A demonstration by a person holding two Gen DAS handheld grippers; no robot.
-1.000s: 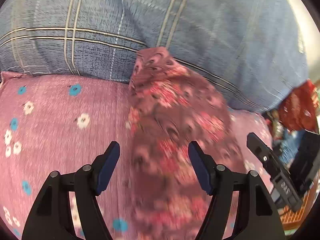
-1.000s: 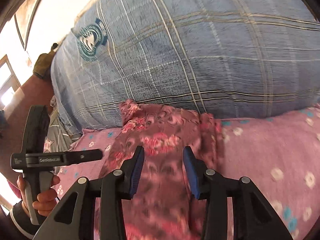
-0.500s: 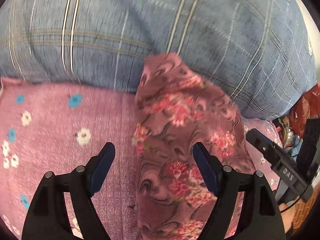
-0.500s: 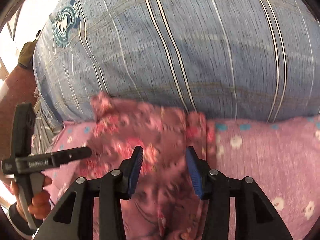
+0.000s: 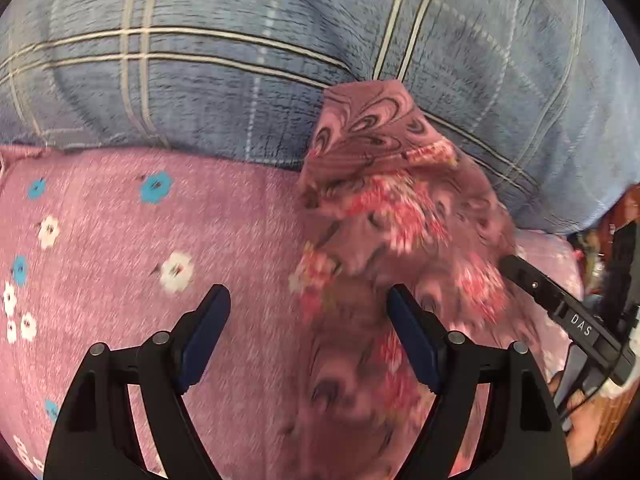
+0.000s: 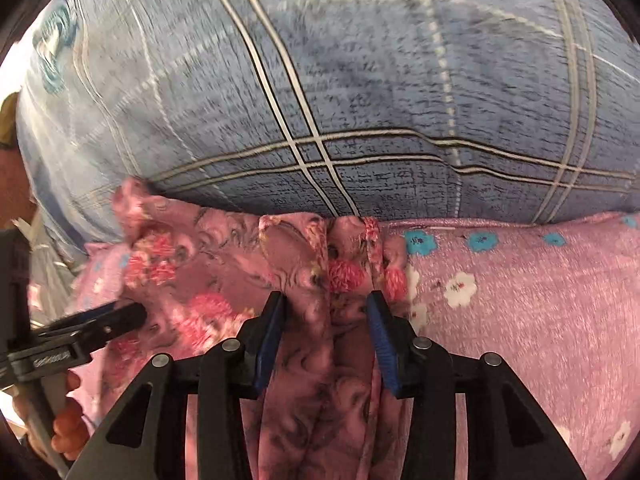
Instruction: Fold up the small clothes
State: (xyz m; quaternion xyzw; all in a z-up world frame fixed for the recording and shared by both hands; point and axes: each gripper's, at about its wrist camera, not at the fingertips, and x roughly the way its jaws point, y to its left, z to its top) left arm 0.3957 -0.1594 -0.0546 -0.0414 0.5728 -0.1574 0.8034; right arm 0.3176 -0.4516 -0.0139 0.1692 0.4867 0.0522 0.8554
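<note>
Left wrist view: the left gripper (image 5: 308, 320) hangs over the bed with its fingers (image 5: 206, 334) spread wide and nothing between them. Below lies the pink bedsheet (image 5: 120, 264), printed with small white and blue flowers. The floral garment (image 5: 384, 232), a dusky pink cloth with red blossoms and dark swirls, lies on the sheet under the right finger and runs away to the far side, where its tip rests against the blue plaid pillow (image 5: 240, 60). The garment is blurred nearer the camera. At the right edge the right gripper (image 5: 560, 312) comes in, its dark tip touching the garment's right border.

Right wrist view: the right gripper (image 6: 326, 332) has its fingers (image 6: 270, 340) parted, with a bunched fold of the floral garment (image 6: 224, 264) rising between them; whether the pads touch the cloth cannot be told. The garment stretches leftward along the near foot of the blue plaid pillow (image 6: 360, 80), over the pink bedsheet (image 6: 520, 300). At the left, the left gripper (image 6: 80, 332) shows, held in a hand (image 6: 60, 428), its tip over the garment's left part.
</note>
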